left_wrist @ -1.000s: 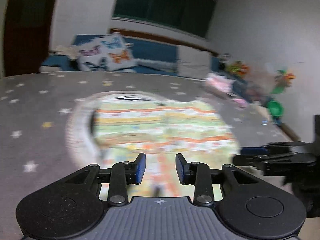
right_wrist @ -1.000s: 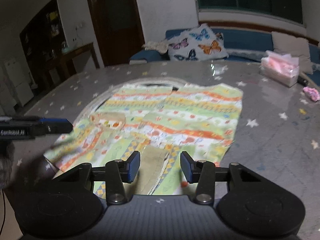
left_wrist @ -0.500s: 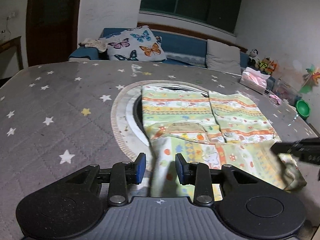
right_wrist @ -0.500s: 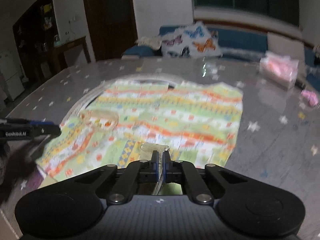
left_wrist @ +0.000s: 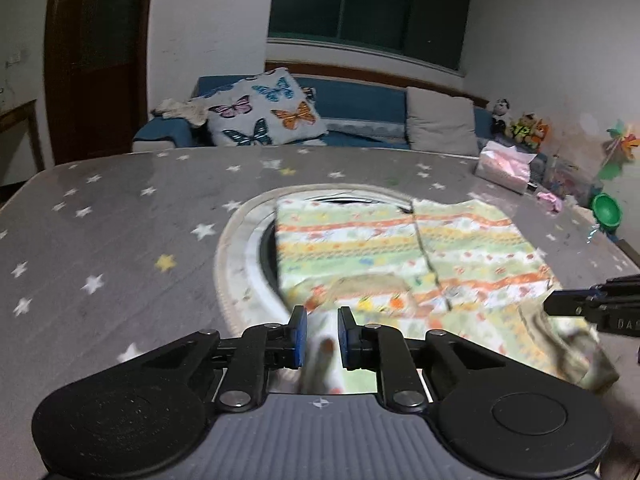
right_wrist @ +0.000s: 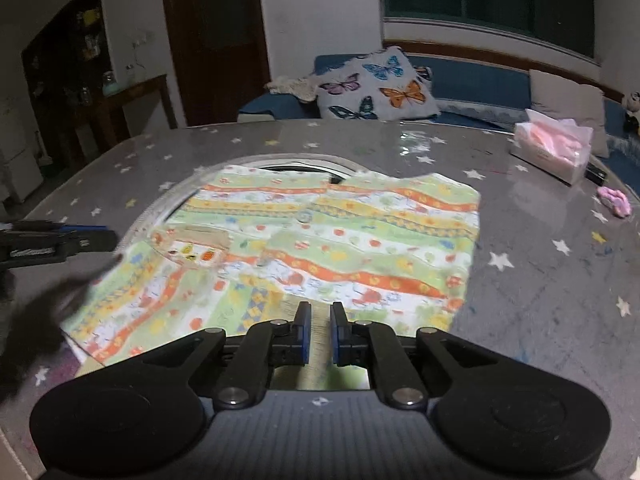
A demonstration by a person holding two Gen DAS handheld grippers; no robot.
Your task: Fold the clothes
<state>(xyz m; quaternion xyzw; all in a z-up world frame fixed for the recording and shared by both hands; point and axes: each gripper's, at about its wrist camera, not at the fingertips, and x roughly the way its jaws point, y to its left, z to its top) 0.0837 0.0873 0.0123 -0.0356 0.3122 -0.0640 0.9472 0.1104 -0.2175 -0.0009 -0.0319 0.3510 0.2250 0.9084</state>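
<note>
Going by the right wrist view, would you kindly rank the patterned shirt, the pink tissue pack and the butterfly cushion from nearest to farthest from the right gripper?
1. The striped, patterned green-and-orange shirt, right at the right gripper, with fabric between its fingers.
2. The clear pack of pink tissues, far right on the star-print table.
3. The white butterfly-print cushion, on the blue sofa beyond the table's far edge.

You face a blue sofa [left_wrist: 360, 100] with a butterfly cushion [left_wrist: 266, 110], under a dark window [left_wrist: 368, 4]; a brown door [right_wrist: 212, 36] stands left.
</note>
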